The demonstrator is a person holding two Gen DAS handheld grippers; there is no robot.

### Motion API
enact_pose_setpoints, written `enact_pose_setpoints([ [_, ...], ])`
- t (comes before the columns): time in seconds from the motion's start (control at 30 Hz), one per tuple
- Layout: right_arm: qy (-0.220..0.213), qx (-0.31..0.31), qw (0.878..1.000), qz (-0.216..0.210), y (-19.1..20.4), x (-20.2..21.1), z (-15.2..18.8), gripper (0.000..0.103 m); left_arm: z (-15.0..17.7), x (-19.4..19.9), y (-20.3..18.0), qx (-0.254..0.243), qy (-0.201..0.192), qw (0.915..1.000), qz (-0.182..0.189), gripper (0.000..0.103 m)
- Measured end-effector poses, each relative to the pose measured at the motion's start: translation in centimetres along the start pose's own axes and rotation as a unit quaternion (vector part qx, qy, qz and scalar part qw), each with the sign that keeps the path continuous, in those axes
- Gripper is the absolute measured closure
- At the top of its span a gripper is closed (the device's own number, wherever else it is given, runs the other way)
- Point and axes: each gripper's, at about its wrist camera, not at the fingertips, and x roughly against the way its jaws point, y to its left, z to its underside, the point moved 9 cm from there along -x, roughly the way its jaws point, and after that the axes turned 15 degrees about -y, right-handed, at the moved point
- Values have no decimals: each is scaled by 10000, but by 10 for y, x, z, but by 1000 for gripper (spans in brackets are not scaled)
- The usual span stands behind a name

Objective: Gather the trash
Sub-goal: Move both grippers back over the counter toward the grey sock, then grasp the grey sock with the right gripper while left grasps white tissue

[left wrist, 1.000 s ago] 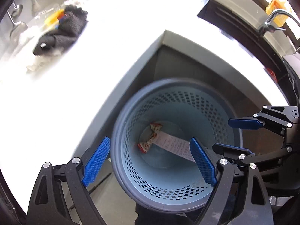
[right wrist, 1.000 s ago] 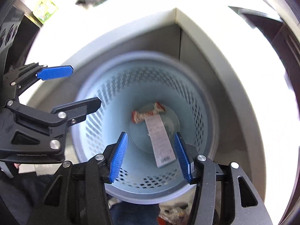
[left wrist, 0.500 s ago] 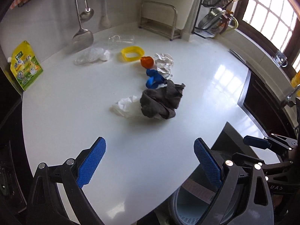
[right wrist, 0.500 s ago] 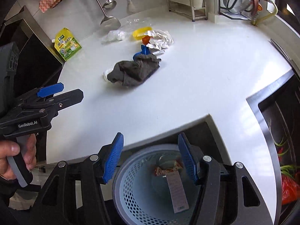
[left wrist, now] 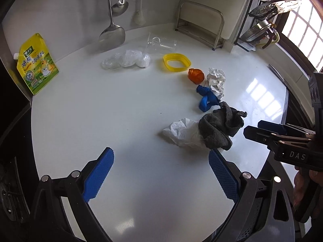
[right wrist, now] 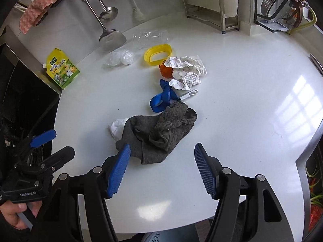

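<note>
Trash lies on the white counter (left wrist: pixel 121 121): a grey cloth (left wrist: pixel 220 129) (right wrist: pixel 161 129) over a white tissue (left wrist: pixel 181 133) (right wrist: pixel 117 128), a blue strap (left wrist: pixel 207 98) (right wrist: pixel 161 98), an orange wrapper (left wrist: pixel 195 75), crumpled paper (left wrist: pixel 217 78) (right wrist: pixel 185 70), a yellow ring (left wrist: pixel 166 62) (right wrist: pixel 148 58) and a clear bag (left wrist: pixel 126 61). My left gripper (left wrist: pixel 160 155) is open and holds nothing, near-left of the tissue. My right gripper (right wrist: pixel 162 149) hangs just short of the cloth, its jaws opening, nothing pinched. The bin's rim (right wrist: pixel 157 237) peeks below the counter edge.
A yellow seasoning pouch (left wrist: pixel 35 64) leans at the far left. A spatula (left wrist: pixel 112 36) and ladle hang on the back wall above a clear cup (left wrist: pixel 161 44). A metal rack (left wrist: pixel 201 26) and a dish rack (right wrist: pixel 282 4) stand at the back right.
Both grippers have lifted from over the blue bin and swung up to face the counter. The bin has slipped out of the left view. The right jaws have widened.
</note>
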Motion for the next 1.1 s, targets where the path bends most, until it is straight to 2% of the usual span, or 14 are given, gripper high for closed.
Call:
enact_pose_setpoints([
  [0.23,221,48,9993,301,-7,-45,-2,37,8,-15,-4,-100,212,9996,172,10],
  [0.3,370,21,9989,286,-13,-55,3,41,9,-17,-3,-120,242,9994,207,10],
  [0.33,411,-32,9989,219,-15,-57,5,58,9,-18,-3,-126,256,9993,224,10],
  [0.4,377,-96,9992,119,-17,-54,4,74,9,-20,-3,-123,275,9992,253,10],
  [0.43,316,-92,9994,84,-17,-50,2,88,8,-22,-3,-112,280,9992,266,10],
  [0.73,-280,-766,9962,-302,-30,18,-15,90,3,-39,-27,-62,336,9982,487,10],
  [0.97,-639,-1063,9916,-363,-48,65,-25,90,2,-54,-56,-133,417,9971,620,10],
  [1.1,-838,-987,9910,-328,-51,93,-30,90,2,-62,-72,-213,442,9965,674,10],
])
